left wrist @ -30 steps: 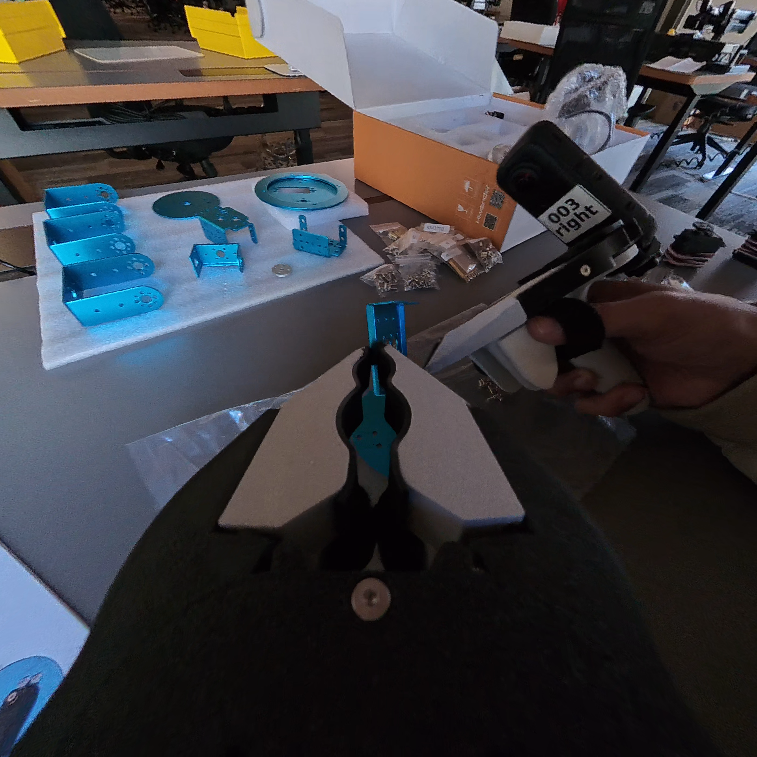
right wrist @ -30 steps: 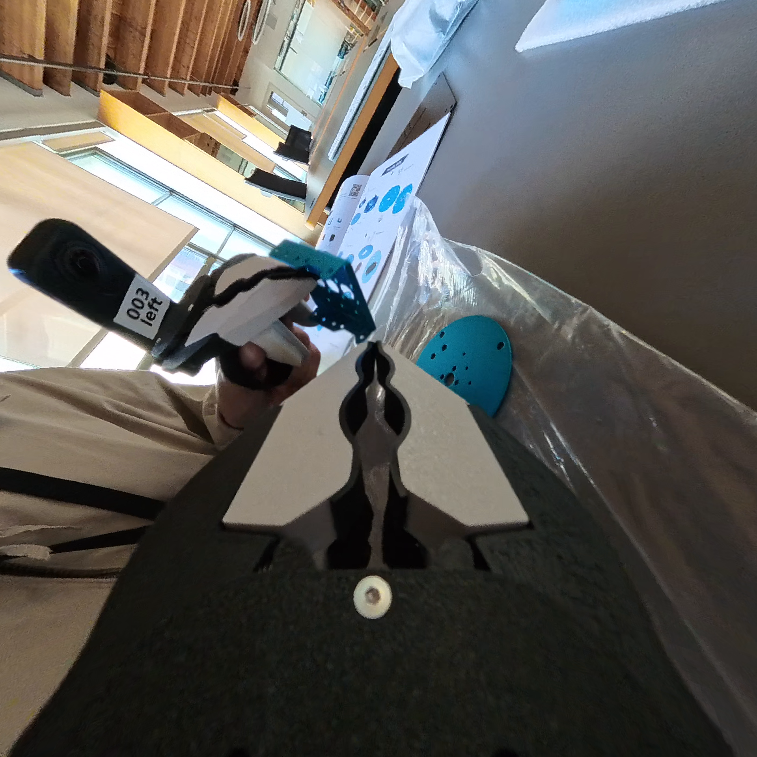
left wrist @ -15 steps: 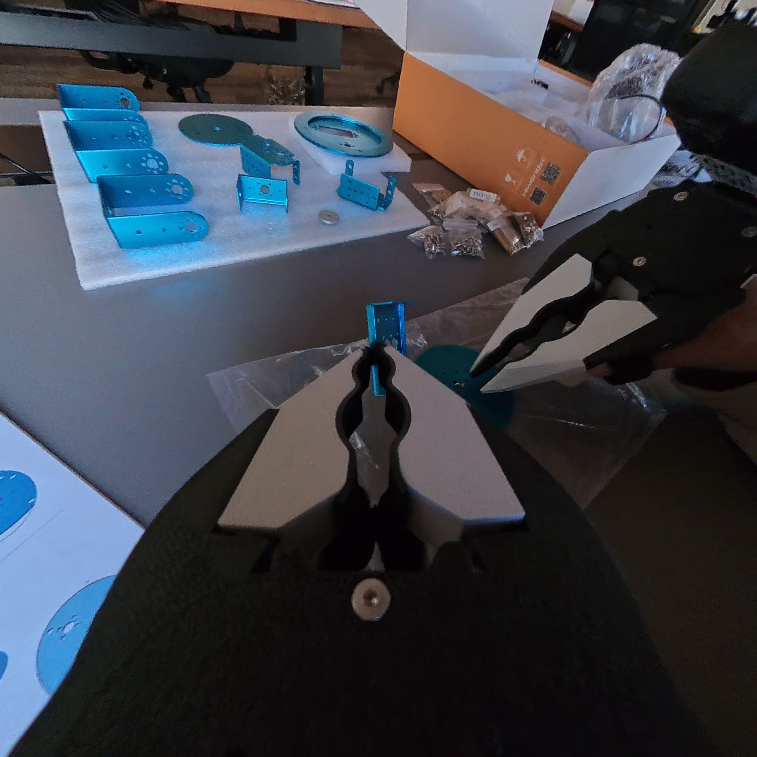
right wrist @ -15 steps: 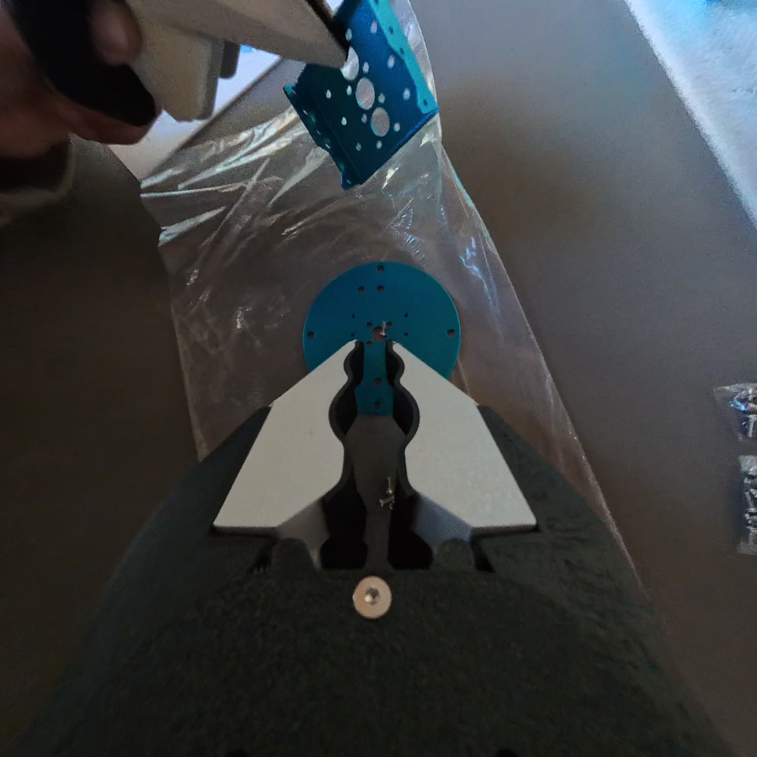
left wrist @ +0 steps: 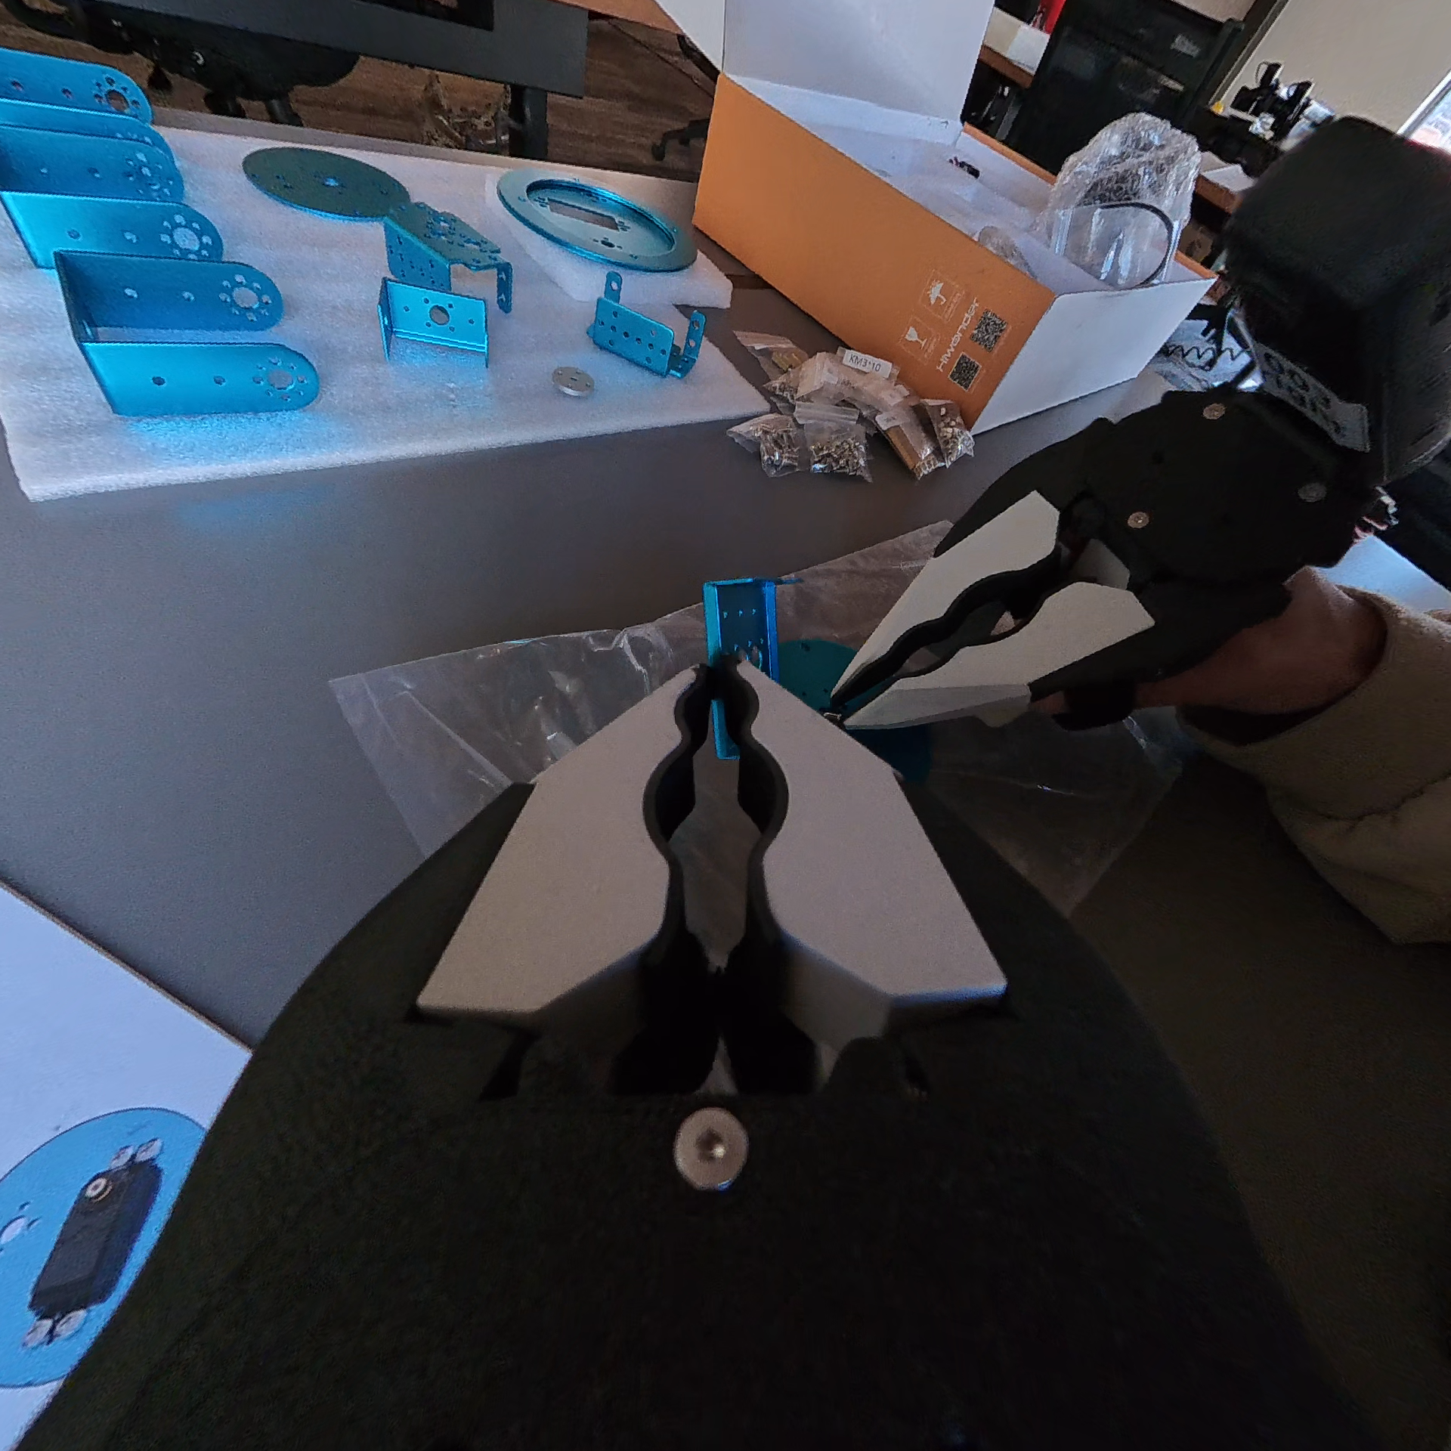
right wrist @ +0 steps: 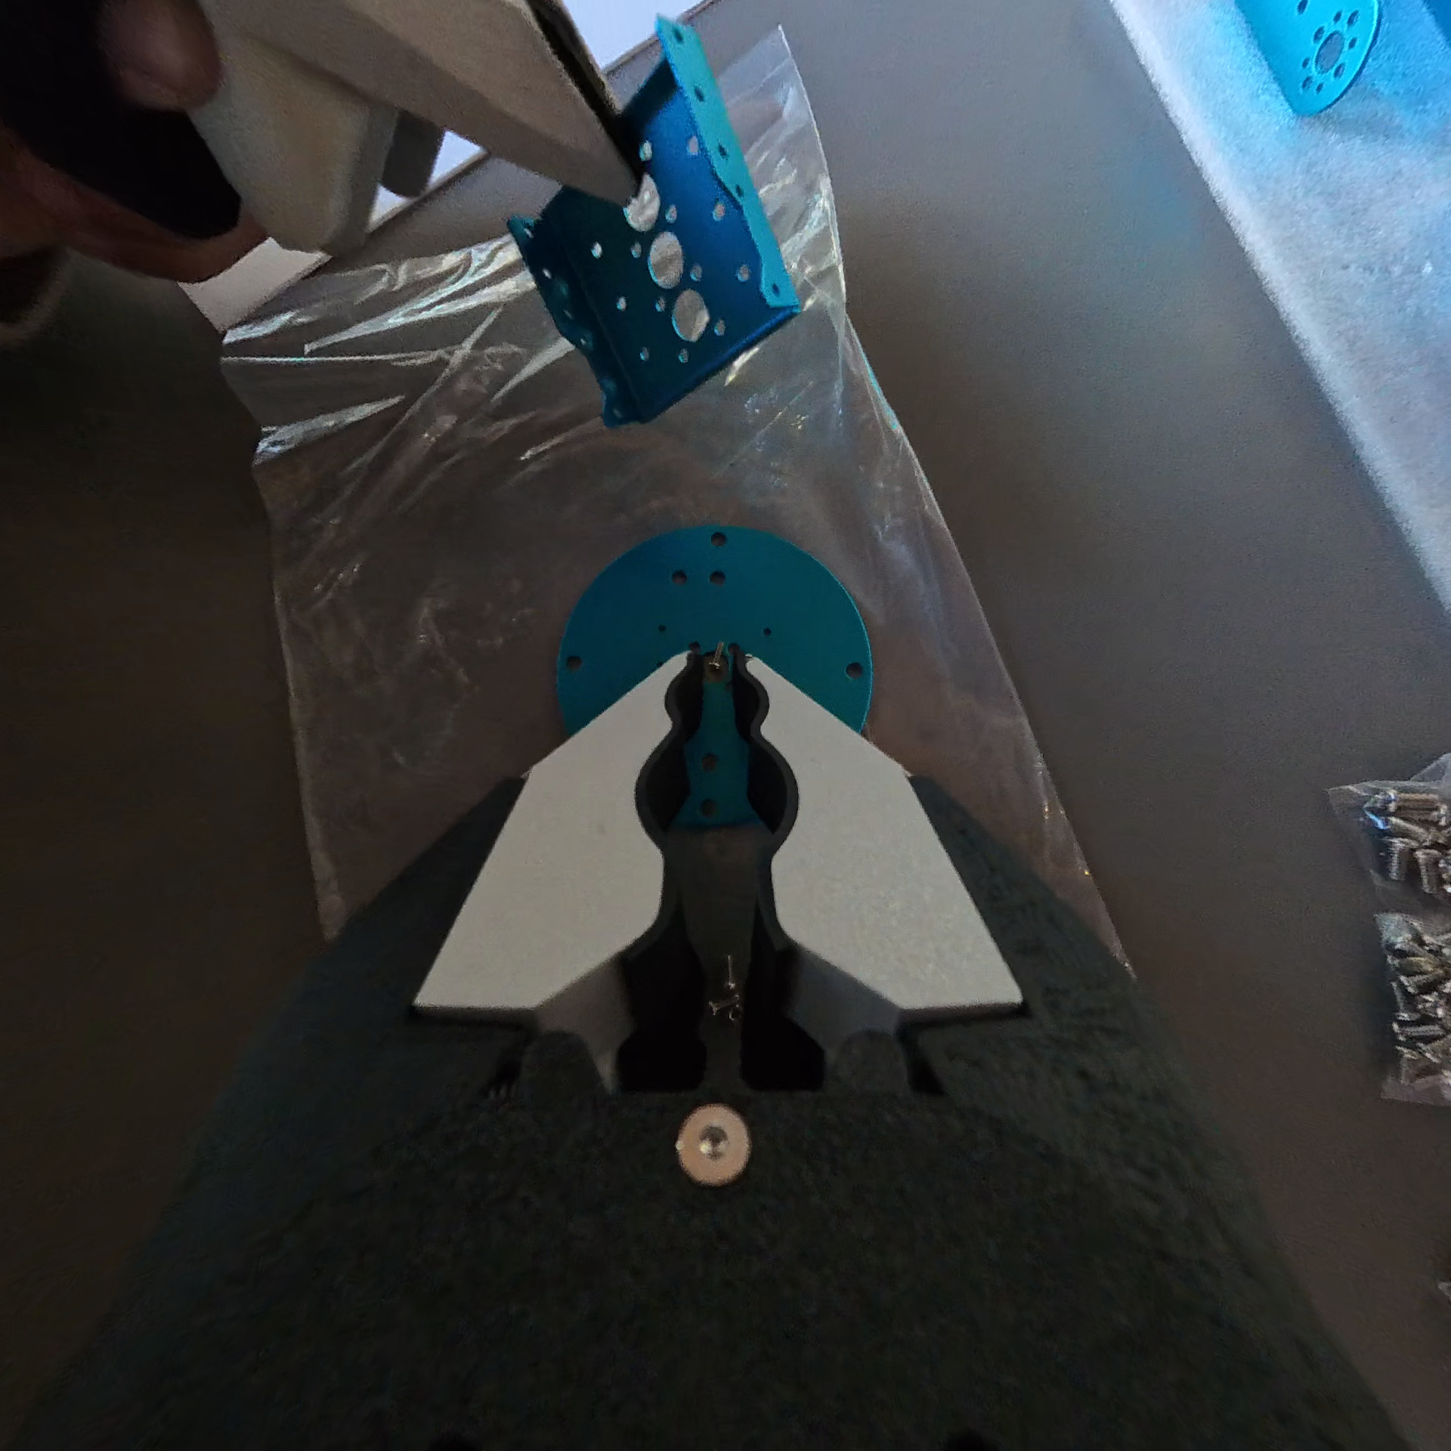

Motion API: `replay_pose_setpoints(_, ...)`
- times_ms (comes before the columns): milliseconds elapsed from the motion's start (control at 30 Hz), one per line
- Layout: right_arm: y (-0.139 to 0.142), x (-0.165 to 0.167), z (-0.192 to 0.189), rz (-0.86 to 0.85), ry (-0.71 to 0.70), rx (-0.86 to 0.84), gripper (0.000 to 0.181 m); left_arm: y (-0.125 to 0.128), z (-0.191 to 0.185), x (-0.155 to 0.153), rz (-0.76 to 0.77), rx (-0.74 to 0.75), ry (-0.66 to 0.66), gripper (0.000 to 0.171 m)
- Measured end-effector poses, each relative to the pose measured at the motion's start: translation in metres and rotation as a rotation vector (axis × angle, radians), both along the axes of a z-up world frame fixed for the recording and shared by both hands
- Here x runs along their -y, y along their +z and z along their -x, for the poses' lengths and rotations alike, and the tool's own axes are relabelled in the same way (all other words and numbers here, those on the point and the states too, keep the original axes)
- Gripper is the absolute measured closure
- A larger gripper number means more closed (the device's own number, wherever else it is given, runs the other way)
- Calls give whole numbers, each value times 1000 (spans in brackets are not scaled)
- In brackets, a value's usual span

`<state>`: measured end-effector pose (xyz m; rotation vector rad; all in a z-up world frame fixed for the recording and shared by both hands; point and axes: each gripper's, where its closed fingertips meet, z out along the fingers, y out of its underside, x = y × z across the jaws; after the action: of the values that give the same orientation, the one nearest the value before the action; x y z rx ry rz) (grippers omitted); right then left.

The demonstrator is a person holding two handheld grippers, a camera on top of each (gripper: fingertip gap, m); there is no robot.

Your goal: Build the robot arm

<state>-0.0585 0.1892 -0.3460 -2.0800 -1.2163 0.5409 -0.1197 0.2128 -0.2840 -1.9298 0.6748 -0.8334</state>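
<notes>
My left gripper point(left wrist: 722, 674) is shut on a blue perforated U-bracket point(left wrist: 742, 628) and holds it upright above a clear plastic bag point(left wrist: 510, 707). The bracket also shows in the right wrist view point(right wrist: 675, 267), held in the left gripper's fingers point(right wrist: 565, 118). A blue round disc point(right wrist: 714, 597) with holes lies on the bag point(right wrist: 440, 487). My right gripper point(right wrist: 716, 661) is shut on a small screw point(right wrist: 716, 653), its tips just over the disc's middle. In the left wrist view the right gripper point(left wrist: 844, 704) points down at the disc point(left wrist: 895, 746), just right of the bracket.
A white foam sheet point(left wrist: 330, 440) carries several blue brackets and rings. An open orange and white box point(left wrist: 848, 235) stands behind. Small bags of screws point(left wrist: 848, 428) lie by it, also in the right wrist view point(right wrist: 1413, 942). A printed sheet point(left wrist: 71, 1099) lies at the near left. The gap from one gripper's tips to the other's is roughly 9 centimeters.
The right gripper swung from facing the left gripper down over the blue disc, with a screw at its tips. The left gripper, still holding the bracket, has come closer to the disc.
</notes>
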Motion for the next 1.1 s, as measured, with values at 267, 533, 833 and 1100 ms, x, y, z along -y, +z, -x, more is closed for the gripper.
replay_pose_setpoints(267,0,-1,3,-100,23,53,181,-10,-3,0,21,-34,-3,170)
replay_pose_setpoints(533,2,2,3,-72,14,54,173,-20,-8,3,47,-78,-12,170)
replay_pose_setpoints(833,0,-1,4,-81,17,40,180,-21,-9,4,46,-77,-17,170)
replay_pose_setpoints(1100,4,1,8,-184,71,104,181,-26,-12,5,102,-54,-21,170)
